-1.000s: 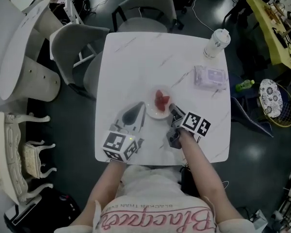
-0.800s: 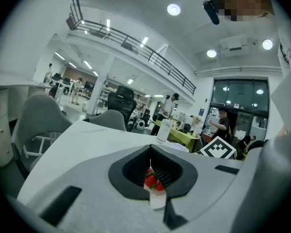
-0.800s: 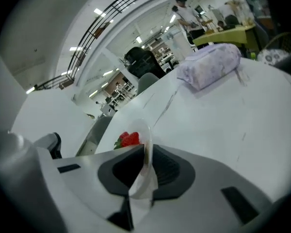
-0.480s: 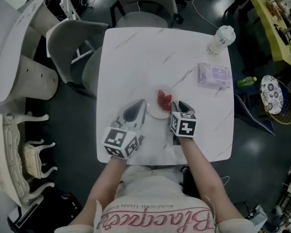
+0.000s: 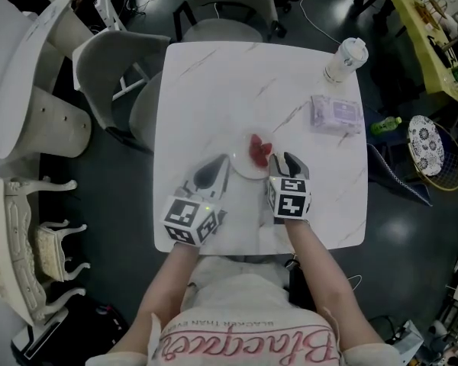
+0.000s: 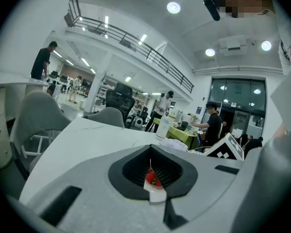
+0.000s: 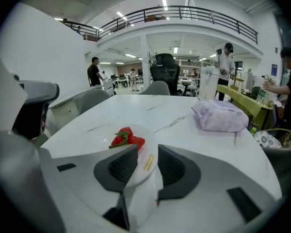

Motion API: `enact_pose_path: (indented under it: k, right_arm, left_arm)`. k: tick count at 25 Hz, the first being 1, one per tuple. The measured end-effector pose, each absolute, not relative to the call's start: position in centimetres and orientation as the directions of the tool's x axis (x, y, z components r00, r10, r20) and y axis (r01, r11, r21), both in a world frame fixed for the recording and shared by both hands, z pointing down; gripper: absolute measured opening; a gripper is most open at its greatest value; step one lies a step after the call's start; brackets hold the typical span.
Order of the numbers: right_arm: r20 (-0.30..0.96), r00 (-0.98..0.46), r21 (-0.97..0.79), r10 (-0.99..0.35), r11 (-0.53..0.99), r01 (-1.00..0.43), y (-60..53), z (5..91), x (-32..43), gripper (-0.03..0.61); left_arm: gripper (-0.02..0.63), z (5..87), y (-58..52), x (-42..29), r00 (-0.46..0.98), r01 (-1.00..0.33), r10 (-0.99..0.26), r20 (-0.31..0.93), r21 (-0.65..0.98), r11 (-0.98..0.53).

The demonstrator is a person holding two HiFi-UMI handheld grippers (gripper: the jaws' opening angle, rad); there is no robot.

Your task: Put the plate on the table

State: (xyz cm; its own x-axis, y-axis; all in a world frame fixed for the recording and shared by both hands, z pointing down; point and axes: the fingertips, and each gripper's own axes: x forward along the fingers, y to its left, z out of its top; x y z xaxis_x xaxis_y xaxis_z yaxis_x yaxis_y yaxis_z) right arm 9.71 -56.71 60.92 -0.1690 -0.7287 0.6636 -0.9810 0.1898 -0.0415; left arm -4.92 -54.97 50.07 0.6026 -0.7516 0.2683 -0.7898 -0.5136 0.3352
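plate (image 5: 242, 167): carries strawberries (image 5: 259, 152), sits between the two grippers' tips, low over the surface (image 5: 214, 90); contact not discernible.
left gripper (image 5: 218, 171): nipped onto the rim dead ahead, fruit just beyond its tips.
right gripper (image 5: 285, 161): pinching the rim nearest it.
change: right gripper has swung in from off to the side, now square on the rim; left unmoved.
meaning: probably a two-sided hold; release once seated.

A lidded white cup (image 5: 344, 60) stands upper right in the head view, a lilac wipes pack (image 5: 336, 113) just below it. Red strawberries (image 5: 259, 151) sit mid-frame. A grey chair (image 5: 114, 82) fills the upper left, a second chair (image 5: 233, 6) top centre
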Motion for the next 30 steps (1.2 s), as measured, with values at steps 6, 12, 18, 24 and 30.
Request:
enact_pose_path:
  k: [6, 12, 18, 24, 30]
  right_arm:
    - [0.597, -0.252, -0.096, -0.762, 0.243, -0.965, -54.8, 57.6, 8.9, 0.087]
    - [0.532, -0.324, -0.142, -0.783, 0.294, -0.945, -51.3, 54.6, 8.8, 0.050]
    - [0.439, -0.426, -0.212, -0.791, 0.369, -0.905, -47.8, 50.6, 8.3, 0.021]
    - [0.355, -0.507, -0.307, -0.785, 0.414, -0.857, -44.9, 47.2, 7.8, 0.018]
    - [0.275, -0.541, -0.324, -0.795, 0.453, -0.830, -42.7, 43.0, 7.6, 0.018]
  left_arm:
    - [0.005, 49.6, -52.6, -3.8, 0.633, -0.772, -0.723, 0.275, 0.294, -0.564]
    - [0.005, 48.5, -49.9, -3.1, 0.599, -0.798, -0.760, 0.252, 0.262, -0.542]
    - [0.005, 46.3, -47.1, -2.3, 0.565, -0.823, -0.797, 0.213, 0.217, -0.525]
    - [0.005, 44.4, -44.9, -1.6, 0.553, -0.832, -0.813, 0.180, 0.177, -0.527]
    - [0.005, 41.9, -43.4, -1.2, 0.545, -0.838, -0.826, 0.143, 0.134, -0.529]
